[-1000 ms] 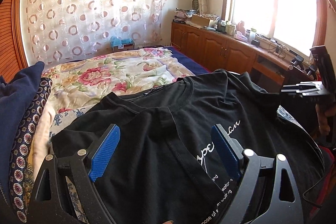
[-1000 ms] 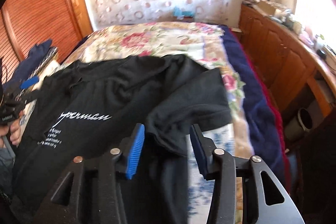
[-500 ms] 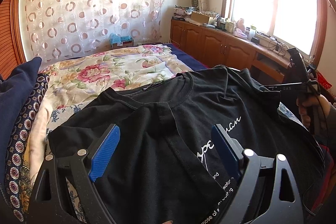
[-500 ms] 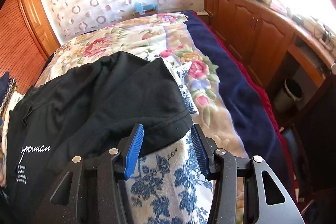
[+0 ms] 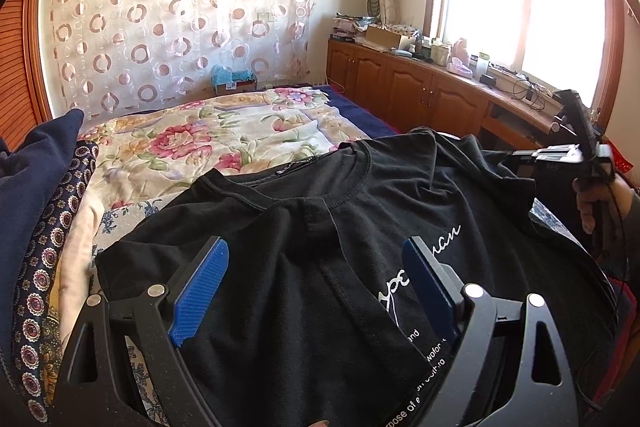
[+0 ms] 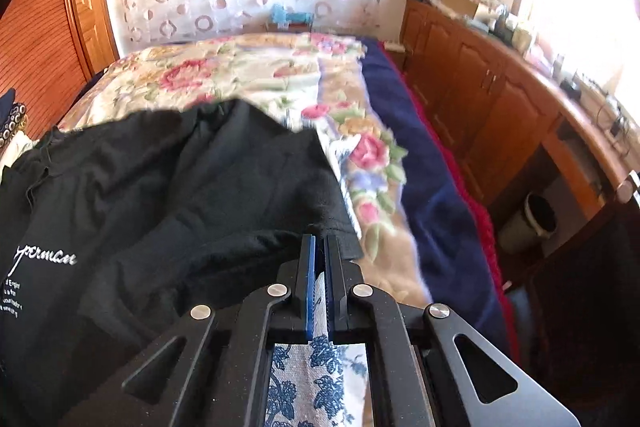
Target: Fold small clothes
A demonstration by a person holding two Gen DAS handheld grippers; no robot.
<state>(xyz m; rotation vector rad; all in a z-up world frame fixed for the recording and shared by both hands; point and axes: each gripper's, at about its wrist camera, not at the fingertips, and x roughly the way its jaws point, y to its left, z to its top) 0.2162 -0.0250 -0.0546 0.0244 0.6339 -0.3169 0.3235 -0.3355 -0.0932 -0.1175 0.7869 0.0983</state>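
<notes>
While the black T-shirt (image 5: 360,227) is spread face up across the floral bedspread (image 5: 224,131), its collar is directed away from the operator and its long axis runs from collar to hem. The left sleeve side is seen already turned inward over the chest. The right gripper (image 6: 319,247) is drawn nearly closed on the hem of the right sleeve (image 6: 320,223), at the shirt's outer edge. The left gripper (image 5: 316,291) is held wide apart above the folded left portion, with nothing between its pads. The right sleeve lies directly ahead of the right gripper; it is judged that the coming fold must be carried leftward, across the long axis, toward the printed lettering (image 6: 48,257).
</notes>
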